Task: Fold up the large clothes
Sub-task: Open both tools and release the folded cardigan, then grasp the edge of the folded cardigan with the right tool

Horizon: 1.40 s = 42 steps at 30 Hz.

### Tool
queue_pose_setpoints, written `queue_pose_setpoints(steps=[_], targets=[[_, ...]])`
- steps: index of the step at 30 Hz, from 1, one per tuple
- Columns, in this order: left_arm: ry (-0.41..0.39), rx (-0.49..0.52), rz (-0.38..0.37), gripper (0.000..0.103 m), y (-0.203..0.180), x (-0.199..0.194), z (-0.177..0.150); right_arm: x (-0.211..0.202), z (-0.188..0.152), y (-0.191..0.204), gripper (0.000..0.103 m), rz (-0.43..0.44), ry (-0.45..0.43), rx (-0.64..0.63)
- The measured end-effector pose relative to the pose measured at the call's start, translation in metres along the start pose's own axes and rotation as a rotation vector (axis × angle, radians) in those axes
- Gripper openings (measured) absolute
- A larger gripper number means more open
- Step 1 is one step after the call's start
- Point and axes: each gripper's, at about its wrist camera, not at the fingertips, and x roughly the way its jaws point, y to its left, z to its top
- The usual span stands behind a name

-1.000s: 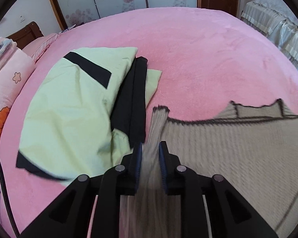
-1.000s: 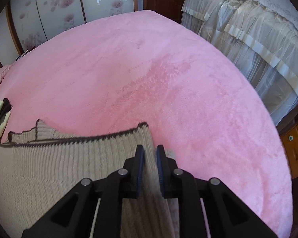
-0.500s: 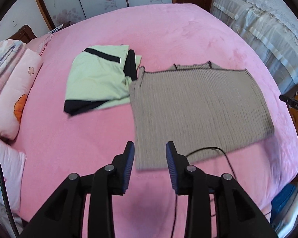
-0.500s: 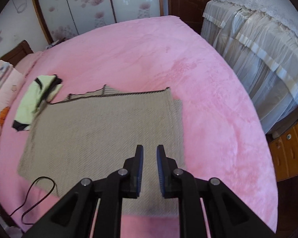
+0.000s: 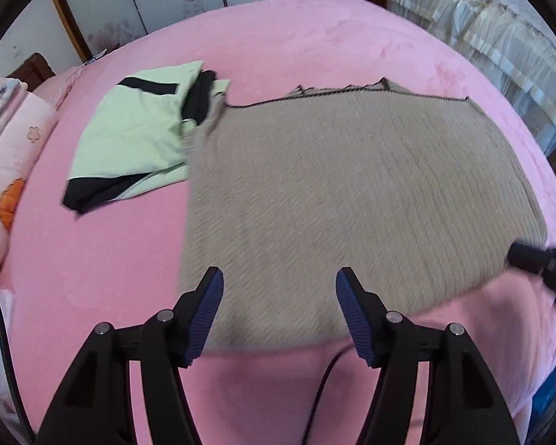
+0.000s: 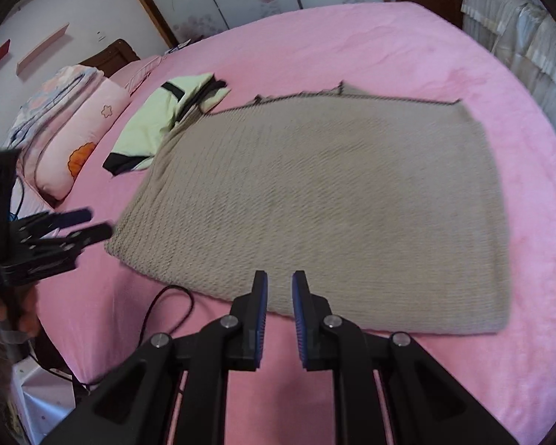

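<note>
My left gripper (image 5: 280,311) is opening, empty, above the beige knit sweater (image 5: 352,193) — right gripper (image 6: 278,296) narrow, holding nothing.

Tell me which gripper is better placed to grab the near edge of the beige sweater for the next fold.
Left, probably. The left gripper hangs over the beige sweater's near edge, its jaws opening with nothing between them. The right gripper is nearly closed and empty at that hem.
</note>
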Motion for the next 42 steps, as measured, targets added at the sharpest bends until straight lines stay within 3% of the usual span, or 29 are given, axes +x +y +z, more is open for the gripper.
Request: queue_pose_setpoints(steps=[4, 8, 10, 11, 12, 17, 19, 21, 25, 31, 34, 36, 42], targets=[[-0.03, -0.083, -0.105, 0.062, -0.014, 0.037, -0.006, 0.042, 0.001, 0.019, 0.014, 0.056, -0.006, 0.012], [0.003, -0.107, -0.038, 0.062, -0.017, 0.074, -0.023, 0.075, 0.002, 0.017, 0.014, 0.033, 0.022, 0.001], [-0.018, -0.106, -0.058, 0.062, -0.012, 0.08, -0.03, 0.083, -0.001, 0.0, 0.009, 0.055, 0.038, 0.021], [-0.026, -0.108, -0.071, 0.06, -0.01, 0.08, -0.031, 0.081, -0.002, -0.01, 0.008, 0.056, 0.033, 0.033], [-0.03, -0.109, -0.083, 0.058, -0.006, 0.079, -0.032, 0.078, -0.003, -0.022, 0.0, 0.058, 0.03, 0.047], [-0.055, -0.125, -0.066, 0.05, 0.022, 0.069, -0.038, 0.052, -0.009, -0.084, 0.0, -0.05, -0.003, 0.097], [-0.06, -0.152, -0.064, 0.043, 0.038, 0.067, -0.043, 0.042, -0.012, -0.108, 0.0, -0.007, -0.013, 0.132], [-0.07, -0.184, -0.08, 0.033, 0.053, 0.066, -0.049, 0.029, -0.017, -0.127, 0.0, -0.138, -0.027, 0.127], [-0.078, -0.243, -0.109, 0.028, 0.073, 0.068, -0.056, 0.011, -0.025, -0.162, 0.0, -0.123, -0.051, 0.167], [-0.089, -0.247, -0.073, 0.025, 0.073, 0.063, -0.058, 0.003, -0.028, -0.175, 0.0, -0.122, -0.072, 0.18], [-0.102, -0.258, -0.062, 0.025, 0.077, 0.059, -0.059, 0.0, -0.029, -0.173, 0.0, -0.137, -0.079, 0.163], [-0.107, -0.262, -0.075, 0.025, 0.083, 0.058, -0.061, -0.008, -0.032, -0.176, 0.0, -0.195, -0.092, 0.155], [-0.085, -0.23, -0.054, 0.025, 0.082, 0.069, -0.063, -0.006, -0.041, -0.189, 0.0, -0.203, -0.08, 0.175]])
